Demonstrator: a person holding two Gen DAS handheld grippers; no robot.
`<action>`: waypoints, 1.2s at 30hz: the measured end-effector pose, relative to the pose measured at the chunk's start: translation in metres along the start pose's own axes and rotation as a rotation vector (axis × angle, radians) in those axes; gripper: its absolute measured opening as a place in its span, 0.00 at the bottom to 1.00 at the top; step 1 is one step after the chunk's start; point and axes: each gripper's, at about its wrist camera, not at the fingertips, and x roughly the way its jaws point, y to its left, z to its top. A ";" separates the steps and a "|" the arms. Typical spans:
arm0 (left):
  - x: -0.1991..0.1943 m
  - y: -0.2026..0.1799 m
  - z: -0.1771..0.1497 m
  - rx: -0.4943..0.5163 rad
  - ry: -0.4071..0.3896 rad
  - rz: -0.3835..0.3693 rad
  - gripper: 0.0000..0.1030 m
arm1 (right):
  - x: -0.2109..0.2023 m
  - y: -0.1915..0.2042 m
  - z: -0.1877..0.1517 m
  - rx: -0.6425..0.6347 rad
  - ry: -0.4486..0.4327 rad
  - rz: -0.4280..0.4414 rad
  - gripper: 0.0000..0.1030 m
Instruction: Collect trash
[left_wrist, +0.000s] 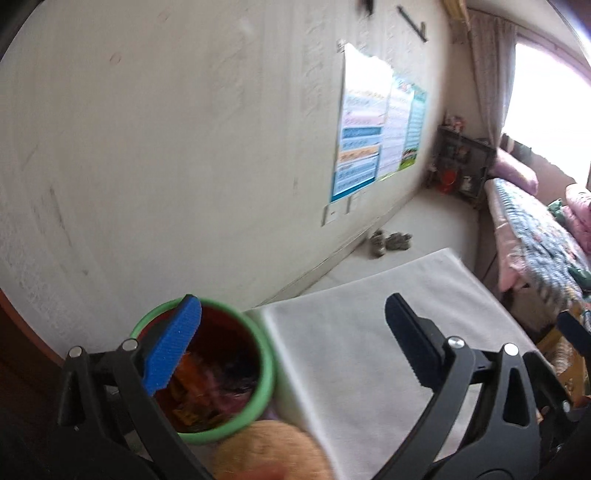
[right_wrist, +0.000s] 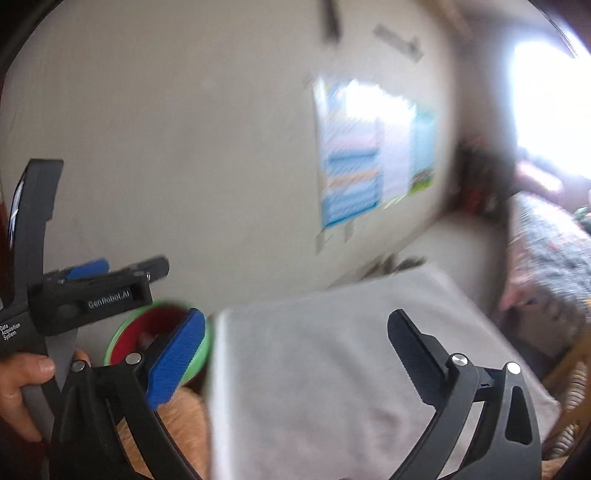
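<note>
A red bin with a green rim (left_wrist: 207, 369) stands on the floor by the wall, left of a white table (left_wrist: 369, 332). It holds crumpled wrappers (left_wrist: 199, 391). My left gripper (left_wrist: 291, 350) is open and empty above the bin and the table's left edge, its blue left finger (left_wrist: 173, 347) over the bin's mouth. In the blurred right wrist view the bin (right_wrist: 129, 336) sits low left. My right gripper (right_wrist: 295, 358) is open and empty above the table (right_wrist: 332, 369). The left gripper's body (right_wrist: 92, 295) shows at the left, held by a hand.
A pale wall with a coloured poster (left_wrist: 376, 136) runs behind. A tan round thing (left_wrist: 273, 450) lies in front of the bin. A bed with patterned bedding (left_wrist: 535, 236), a dark shelf (left_wrist: 461, 162) and slippers (left_wrist: 388, 242) lie beyond the table.
</note>
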 end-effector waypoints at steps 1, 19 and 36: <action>-0.007 -0.009 0.002 -0.002 -0.019 -0.008 0.95 | -0.006 -0.004 0.002 0.002 -0.028 -0.026 0.93; -0.038 -0.056 -0.011 0.053 -0.076 -0.040 0.95 | -0.025 -0.048 -0.014 0.096 -0.035 -0.164 0.93; -0.034 -0.047 -0.011 0.032 -0.062 -0.027 0.95 | -0.021 -0.038 -0.016 0.072 -0.013 -0.140 0.93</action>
